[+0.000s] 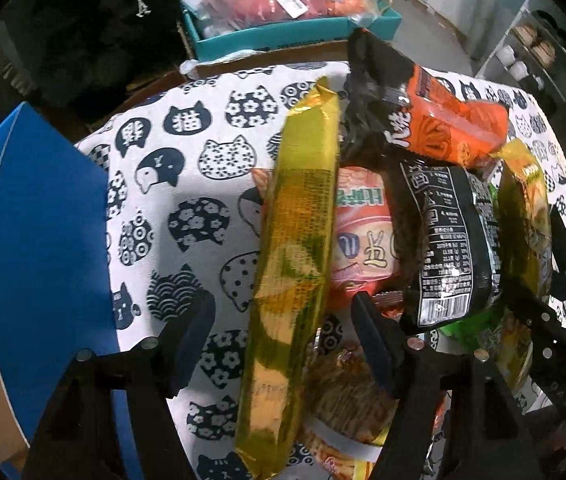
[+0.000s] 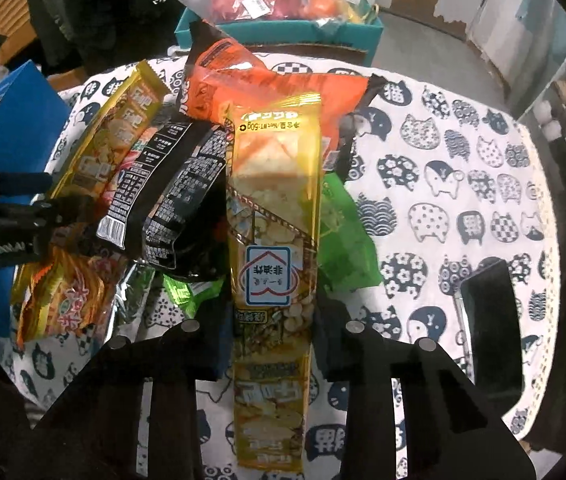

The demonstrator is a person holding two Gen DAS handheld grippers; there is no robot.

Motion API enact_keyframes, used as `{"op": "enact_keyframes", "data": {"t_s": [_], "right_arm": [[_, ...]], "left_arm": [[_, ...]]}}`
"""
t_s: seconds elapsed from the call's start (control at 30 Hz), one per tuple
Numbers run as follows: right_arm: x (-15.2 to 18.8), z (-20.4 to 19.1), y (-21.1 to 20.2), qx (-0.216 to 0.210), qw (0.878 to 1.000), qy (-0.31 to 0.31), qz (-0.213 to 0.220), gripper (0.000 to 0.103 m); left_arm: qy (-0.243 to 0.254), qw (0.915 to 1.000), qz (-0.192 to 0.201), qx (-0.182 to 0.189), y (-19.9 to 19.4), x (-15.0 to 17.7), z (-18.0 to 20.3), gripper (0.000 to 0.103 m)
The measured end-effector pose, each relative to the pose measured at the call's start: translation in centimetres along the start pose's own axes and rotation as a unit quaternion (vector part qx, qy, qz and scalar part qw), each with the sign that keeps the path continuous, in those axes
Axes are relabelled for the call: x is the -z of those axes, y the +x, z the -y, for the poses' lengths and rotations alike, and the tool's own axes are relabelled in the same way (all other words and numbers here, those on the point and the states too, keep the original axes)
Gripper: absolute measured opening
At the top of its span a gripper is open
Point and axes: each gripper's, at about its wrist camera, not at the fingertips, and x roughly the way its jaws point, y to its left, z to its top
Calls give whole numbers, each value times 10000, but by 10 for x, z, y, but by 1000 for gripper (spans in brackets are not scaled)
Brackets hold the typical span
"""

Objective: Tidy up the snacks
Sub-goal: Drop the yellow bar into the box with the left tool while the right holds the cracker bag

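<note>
A pile of snack packs lies on the cat-print tablecloth (image 1: 187, 184). A long yellow pack (image 1: 295, 260) runs between the fingers of my left gripper (image 1: 283, 344), which is open, with a gap on both sides. It leans against a red pack (image 1: 363, 232) and a black pack (image 1: 443, 240), with an orange pack (image 1: 451, 120) behind. My right gripper (image 2: 271, 344) is shut on a second long yellow pack (image 2: 275, 216), its pads pressing both edges. In the right wrist view the first yellow pack (image 2: 111, 136) and the left gripper (image 2: 23, 220) show at left.
A blue box (image 1: 43, 240) stands off the table's left edge. A teal box (image 1: 283, 36) full of bagged goods sits behind the table. A green pack (image 2: 343, 232) lies under the pile. A dark phone (image 2: 491, 328) rests on the cloth at right.
</note>
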Motion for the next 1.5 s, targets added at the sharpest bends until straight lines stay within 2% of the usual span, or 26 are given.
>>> {"op": "enact_keyframes", "data": {"t_s": [0.07,0.17,0.23,0.3,0.73,1.13,1.5], "right_arm": [[1,2,3,-88,10000,22,5,39],[5,2,5,-98,9999,-22,46,40],[6,1,6,-128,9999,-55,74,34],[10,4,3,-134,9998,-97,88,31],[11,10,-31,-50,9987,-230,459,30],[-3,-5,-69,-114,9957,-301,873,30],[-14,-25,-105,-316,9912,-342,1238,30]], "left_arm": [[74,10000,-14,-9,2,0,3,70],[143,9999,5,57,3,1,7,53],[158,9998,65,69,1,2,9,46],[212,9996,185,-53,-3,4,10,30],[336,9961,766,-291,-44,14,9,27],[95,9934,1138,-81,-90,29,-8,27],[22,9881,1537,-63,-137,47,-25,27]]}}
